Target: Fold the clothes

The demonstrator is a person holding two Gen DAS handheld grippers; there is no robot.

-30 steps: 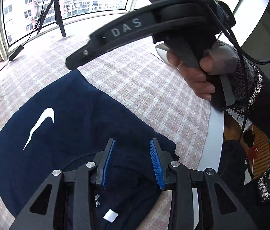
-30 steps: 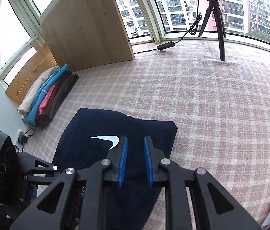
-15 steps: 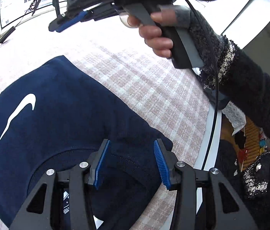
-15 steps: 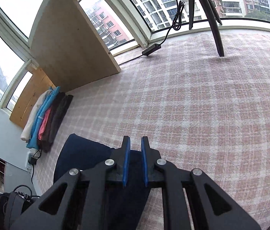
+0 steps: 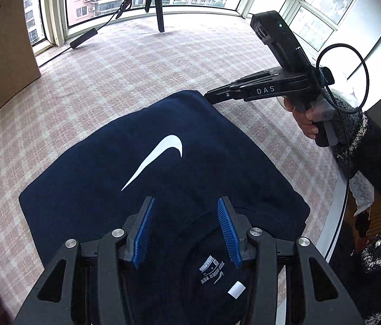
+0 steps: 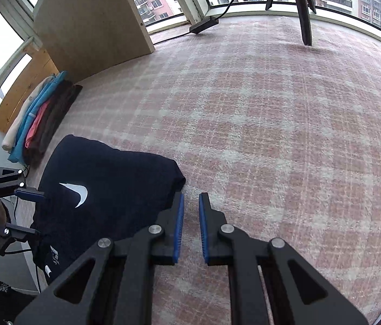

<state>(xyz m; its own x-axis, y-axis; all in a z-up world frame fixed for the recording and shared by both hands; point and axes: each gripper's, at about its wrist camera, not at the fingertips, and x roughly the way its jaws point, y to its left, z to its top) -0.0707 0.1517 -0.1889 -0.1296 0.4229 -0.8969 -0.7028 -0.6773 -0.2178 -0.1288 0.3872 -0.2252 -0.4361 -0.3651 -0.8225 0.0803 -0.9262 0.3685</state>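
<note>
Folded navy tee point(image 5: 163, 168) lies at near edge of checked bed point(image 6: 285, 135); left claw point(image 5: 185, 230) released over its collar, right claw point(image 6: 190, 227) nearly closed, empty, by tee's corner.

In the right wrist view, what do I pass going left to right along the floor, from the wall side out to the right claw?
Stack of folded clothes → navy T-shirt → right claw, its jaws narrowly apart with nothing between them → bare checked carpet.
</note>
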